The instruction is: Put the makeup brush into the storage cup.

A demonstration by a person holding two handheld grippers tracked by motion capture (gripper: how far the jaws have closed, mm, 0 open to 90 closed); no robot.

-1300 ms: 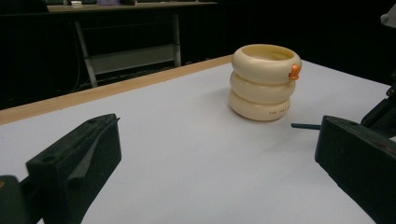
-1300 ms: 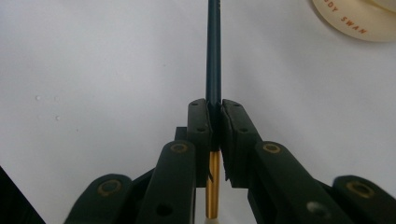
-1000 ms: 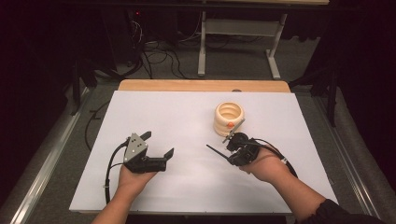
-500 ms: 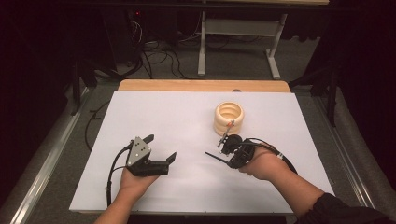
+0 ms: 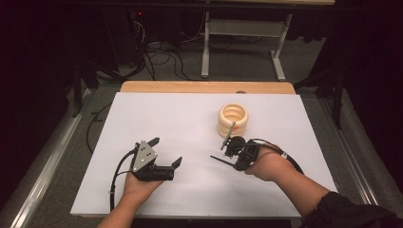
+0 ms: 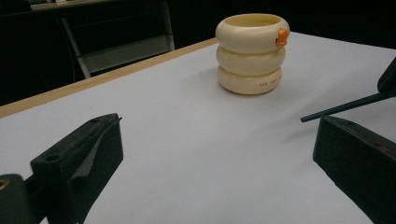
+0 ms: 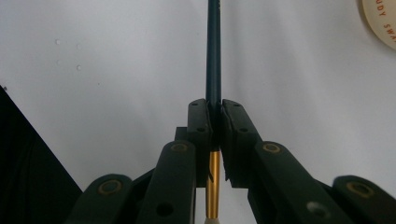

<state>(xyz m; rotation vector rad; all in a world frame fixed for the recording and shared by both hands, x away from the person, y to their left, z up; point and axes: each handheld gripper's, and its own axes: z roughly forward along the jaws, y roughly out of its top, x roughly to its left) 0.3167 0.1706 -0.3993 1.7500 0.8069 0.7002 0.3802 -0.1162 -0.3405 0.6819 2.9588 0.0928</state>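
My right gripper (image 5: pixel 230 156) (image 7: pixel 214 111) is shut on a thin dark-blue stick (image 7: pixel 213 56) with a gold ferrule, like a pencil or a brush. The stick (image 5: pixel 218 159) pokes out leftward just above the white tabletop (image 5: pixel 190 118). Its dark tip (image 6: pixel 341 106) also crosses the right side of the left gripper view. A cream holder (image 5: pixel 233 119) (image 6: pixel 251 53) made of three stacked rings stands just behind the right gripper, with a small orange piece on its rim. My left gripper (image 5: pixel 166 151) (image 6: pixel 218 123) rests at the near left, open, with nothing between its fingers.
A bare wooden strip (image 5: pixel 204 87) runs along the table's far edge. Beyond it the floor holds cables and a metal desk frame (image 5: pixel 237 52). A metal rail (image 5: pixel 47 166) borders the left side. The holder's rim (image 7: pixel 380 21) shows at the right gripper view's top right corner.
The right hand has edged slightly toward the near side, away from the holder, with the stick still clamped. The left gripper has barely shifted.
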